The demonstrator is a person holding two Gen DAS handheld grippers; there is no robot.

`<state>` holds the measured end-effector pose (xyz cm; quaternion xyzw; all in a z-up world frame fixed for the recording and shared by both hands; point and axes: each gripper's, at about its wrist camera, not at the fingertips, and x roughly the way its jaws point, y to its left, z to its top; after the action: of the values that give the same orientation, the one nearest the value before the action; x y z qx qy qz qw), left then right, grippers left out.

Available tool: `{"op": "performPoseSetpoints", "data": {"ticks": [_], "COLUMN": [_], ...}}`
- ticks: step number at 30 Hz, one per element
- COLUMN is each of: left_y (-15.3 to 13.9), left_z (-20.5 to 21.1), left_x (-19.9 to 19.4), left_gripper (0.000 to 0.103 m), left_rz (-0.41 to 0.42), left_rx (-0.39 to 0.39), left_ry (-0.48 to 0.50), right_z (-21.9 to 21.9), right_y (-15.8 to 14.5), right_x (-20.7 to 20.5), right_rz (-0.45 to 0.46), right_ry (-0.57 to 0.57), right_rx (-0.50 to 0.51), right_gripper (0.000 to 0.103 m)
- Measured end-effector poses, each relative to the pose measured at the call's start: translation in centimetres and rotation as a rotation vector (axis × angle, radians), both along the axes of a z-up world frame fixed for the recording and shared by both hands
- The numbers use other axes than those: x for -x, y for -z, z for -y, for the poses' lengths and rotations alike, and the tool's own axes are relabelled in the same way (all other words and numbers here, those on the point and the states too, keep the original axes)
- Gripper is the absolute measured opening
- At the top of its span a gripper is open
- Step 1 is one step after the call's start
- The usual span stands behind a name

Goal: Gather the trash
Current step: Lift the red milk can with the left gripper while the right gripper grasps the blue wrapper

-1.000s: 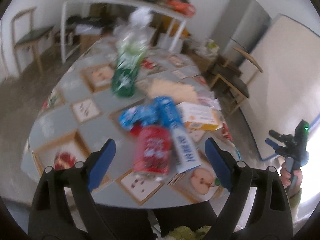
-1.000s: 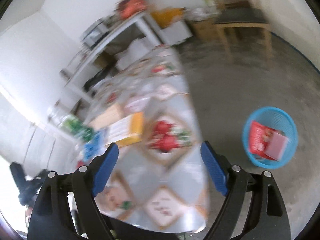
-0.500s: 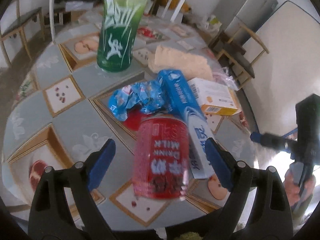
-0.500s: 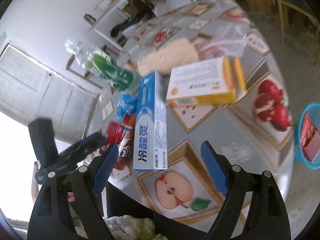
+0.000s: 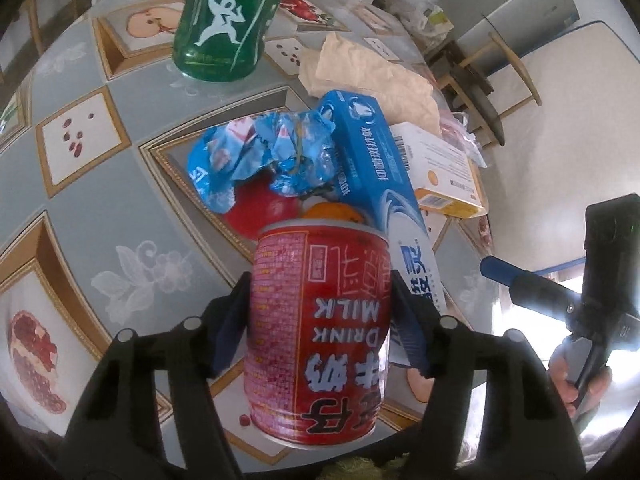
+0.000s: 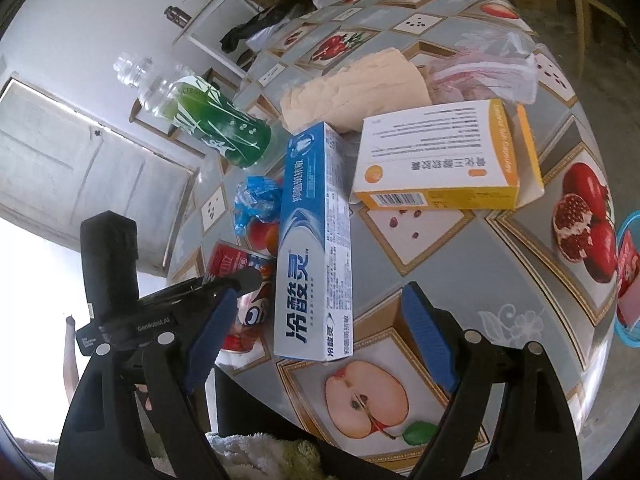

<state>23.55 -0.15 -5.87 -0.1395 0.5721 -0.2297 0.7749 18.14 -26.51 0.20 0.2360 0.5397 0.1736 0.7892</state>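
A: Left gripper (image 5: 320, 312) first; its jaws have just been closing round the red milk-drink can (image 5: 320, 336), and the blue pads sit against both flanks of it; from the wrist view they look to be pressing, though the lens is so close I can't swear the grip is firm.

B: Why low on the can, near the table's edge?

A: The can stands right at the near rim of the table (image 5: 80, 208), so the gripper comes in steeply from above and in front, taking the broad body where the pads get the most purchase; just beyond its fingertips lie a crumpled blue wrapper (image 5: 264, 152) and, further off, a green bottle (image 5: 224, 20), both untouched.

B: And to the right of the can?

A: The blue toothpaste box (image 6: 316, 248), lying flat and touching the can's side; the right gripper (image 6: 316, 332) hangs over its near end with jaws wide apart, holding nothing; the box runs lengthwise between the fingers, so I'd judge that hand is lining up for it.

B: Further right?

A: A yellow-and-white medicine box (image 6: 440, 156) beyond the fingertips, brown paper (image 6: 356, 84) behind it; at the far right edge, down on the floor, the blue basket (image 6: 624, 280), where the trash presumably goes.
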Motion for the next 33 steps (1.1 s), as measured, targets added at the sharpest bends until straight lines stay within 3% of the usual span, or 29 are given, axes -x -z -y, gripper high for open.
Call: {"op": "performPoseSetpoints", "data": {"ticks": [9,12,19,26,33], "left_y": [-0.2,-0.2,0.0,0.1,0.4], "left_z": [-3.1,-4.6,-6.9,-7.5,-8.2], "left_x": [2.5,3.4,4.5,4.8,5.1], "left_gripper": [0.063,0.063,0.063,0.063,0.063], "left_rz": [0.017,0.025,0.025,0.034,0.036], "left_rx": [0.005,0.010,0.042,0.068,0.087], "left_ry": [-0.099,-0.155,-0.227,-0.229,-0.226], "right_z": [-3.3,-6.1,-13.5,-16.7,-17.8], "right_y": [-2.3,-3.3,-2.4,0.0,1.6], "right_x": [-1.8,-3.1,-6.8,-9.7,-10.8], "right_rz": [0.089,0.155,0.271,0.252,0.177], "right_ry": [-0.119,-0.225,-0.473,-0.582,-0.599], "right_rx": [0.068,0.140,0.443,0.564,0.590], "right_gripper": [0.082,0.082,0.082,0.079,0.061]}}
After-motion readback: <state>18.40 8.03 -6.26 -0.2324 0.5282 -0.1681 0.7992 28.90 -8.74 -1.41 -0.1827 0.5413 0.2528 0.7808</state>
